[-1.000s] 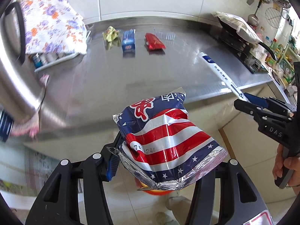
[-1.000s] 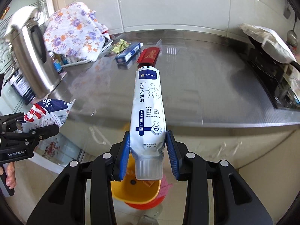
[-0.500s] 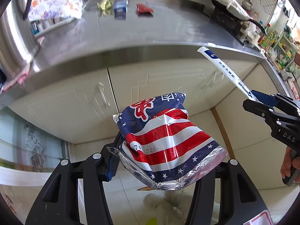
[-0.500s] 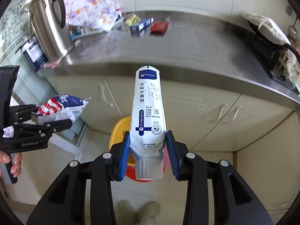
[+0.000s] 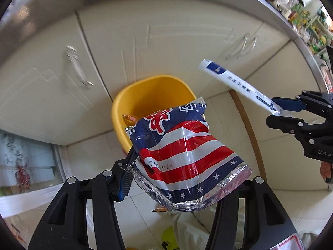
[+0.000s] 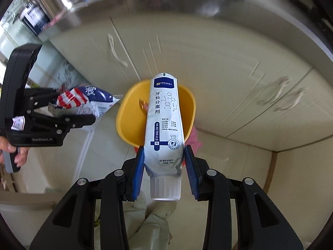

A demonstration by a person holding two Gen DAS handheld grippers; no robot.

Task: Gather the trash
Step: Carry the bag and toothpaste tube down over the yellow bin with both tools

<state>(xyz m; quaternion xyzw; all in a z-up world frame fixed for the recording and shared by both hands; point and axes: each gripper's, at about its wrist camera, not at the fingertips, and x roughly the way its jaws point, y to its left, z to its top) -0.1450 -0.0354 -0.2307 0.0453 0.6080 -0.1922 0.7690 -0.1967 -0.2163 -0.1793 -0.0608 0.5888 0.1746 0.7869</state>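
Yellow bin: a round yellow plastic bin (image 5: 145, 95) stands on the tiled floor, close against the cream cabinet doors (image 5: 170, 41); something small and orange-brown already lies inside it.
Left gripper: the left gripper (image 5: 183, 179) is clamped on a crinkly foil snack bag with red, white and blue stripes and stars (image 5: 183, 152), its jaws about half spread around the bag's bulk.
Right gripper: the right gripper (image 6: 164, 162) pinches a long white and navy plastic tube with a ribbed white cap (image 6: 164, 125) just above the cap, jaws fairly narrow.
Key relation: both grippers point steeply down toward the bin. In the right wrist view the tube's long axis runs straight away from the jaws and its sealed far end overlaps the bin's mouth. In the left wrist view the bag covers the bin's near rim.
Nearer hand: hard to tell; by my reading the tube is lined up better over the opening, while the bag sits more toward the bin's left edge.
In the way: nothing lies between either item and the bin; the two grippers are near each other, side by side, so their loads could bump if both let go together.
Around: light trouser legs and shoes below.
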